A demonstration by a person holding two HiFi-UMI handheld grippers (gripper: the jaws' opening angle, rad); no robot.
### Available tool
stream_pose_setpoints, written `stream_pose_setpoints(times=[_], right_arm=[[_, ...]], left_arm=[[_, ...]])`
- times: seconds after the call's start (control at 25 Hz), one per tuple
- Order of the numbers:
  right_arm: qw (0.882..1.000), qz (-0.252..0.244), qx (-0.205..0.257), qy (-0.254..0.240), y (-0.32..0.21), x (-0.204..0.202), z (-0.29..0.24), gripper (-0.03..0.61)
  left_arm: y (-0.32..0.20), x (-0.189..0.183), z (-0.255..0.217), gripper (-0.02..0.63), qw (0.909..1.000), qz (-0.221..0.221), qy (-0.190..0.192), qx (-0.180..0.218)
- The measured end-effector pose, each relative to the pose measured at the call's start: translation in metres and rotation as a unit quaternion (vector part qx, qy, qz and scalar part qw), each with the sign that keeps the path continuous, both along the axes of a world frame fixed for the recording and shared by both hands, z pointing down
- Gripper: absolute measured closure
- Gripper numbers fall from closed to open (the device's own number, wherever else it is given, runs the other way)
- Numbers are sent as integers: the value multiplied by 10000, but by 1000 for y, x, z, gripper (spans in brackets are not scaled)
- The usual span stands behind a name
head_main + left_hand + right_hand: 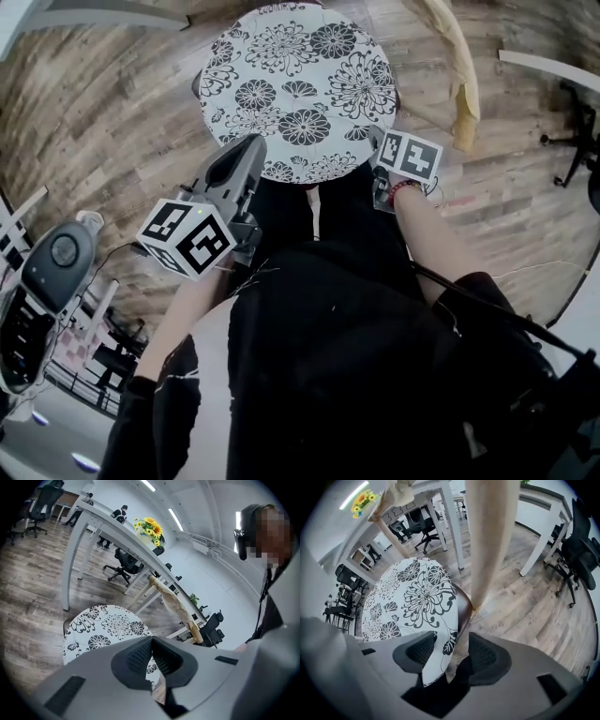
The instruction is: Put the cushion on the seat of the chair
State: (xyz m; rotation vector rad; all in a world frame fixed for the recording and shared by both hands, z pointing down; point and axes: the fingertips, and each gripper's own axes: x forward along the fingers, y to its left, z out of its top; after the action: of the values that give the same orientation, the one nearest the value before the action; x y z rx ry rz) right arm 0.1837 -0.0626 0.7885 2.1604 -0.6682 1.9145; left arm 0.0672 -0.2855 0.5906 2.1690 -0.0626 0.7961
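Observation:
A round white cushion (295,84) with black flower prints lies flat on the chair's seat, whose dark brown rim (464,611) shows under the cushion's edge. My left gripper (251,150) hovers at the cushion's near-left edge. In the left gripper view the cushion (103,625) lies beyond the left gripper (151,641), whose pads meet at the tips with nothing seen between them. My right gripper (382,155) is at the near-right edge. In the right gripper view that gripper (452,644) stands open, with a flap of the cushion (412,597) loose between its pads.
Wooden floor surrounds the chair. A beige cloth (455,84) hangs from a white table just right of the cushion. A white table leg (70,559) stands beyond the chair. Black office chairs (576,559) stand at the right, and a grey device (47,281) at the left.

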Motion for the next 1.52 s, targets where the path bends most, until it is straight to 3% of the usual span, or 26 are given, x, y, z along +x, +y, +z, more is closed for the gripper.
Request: stream_pose_setpoints(times=[0.28, 0.4, 0.48, 0.6, 0.76, 0.92, 1.08, 1.16, 1.24, 1.4, 1.52], right_arm=[[9958, -569, 679, -221, -7, -20, -47, 346], [9870, -833, 1239, -598, -25, -38, -89, 451], [9756, -1276, 1554, -877, -39, -52, -124, 549], [9420, -2092, 2422, -1014, -73, -58, -191, 561], [8766, -3171, 3544, -732, -117, -36, -284, 561], [8255, -4015, 3966, 13, -121, -11, -364, 561], [7817, -4627, 3999, 1225, -114, 17, -417, 561], [7666, -4775, 4019, 1511, -111, 25, -428, 561], [7587, -4781, 4178, 1460, -110, 21, -439, 561], [7366, -4939, 4369, 1503, -108, -11, -477, 561], [7248, -5057, 4429, 1509, -111, -24, -480, 563]], left_arm=[[22, 12, -32, 603, 9992, 5, 202, 332], [26, 17, -57, 603, 9979, -332, 339, 437], [31, 18, -80, 603, 9955, -666, 485, 475], [39, 21, -114, 603, 9882, -1089, 770, 747], [42, 21, -155, 603, 9688, -1841, 1185, 1162], [64, -1, -187, 603, 9557, -2343, 1344, 1173], [80, -25, -221, 603, 9360, -2861, 1644, 1226], [91, -34, -234, 603, 9267, -3035, 1750, 1362], [101, -47, -248, 603, 9189, -3175, 1792, 1508], [112, -89, -283, 603, 9011, -3499, 1878, 1740], [115, -102, -285, 603, 8954, -3614, 1856, 1824]])
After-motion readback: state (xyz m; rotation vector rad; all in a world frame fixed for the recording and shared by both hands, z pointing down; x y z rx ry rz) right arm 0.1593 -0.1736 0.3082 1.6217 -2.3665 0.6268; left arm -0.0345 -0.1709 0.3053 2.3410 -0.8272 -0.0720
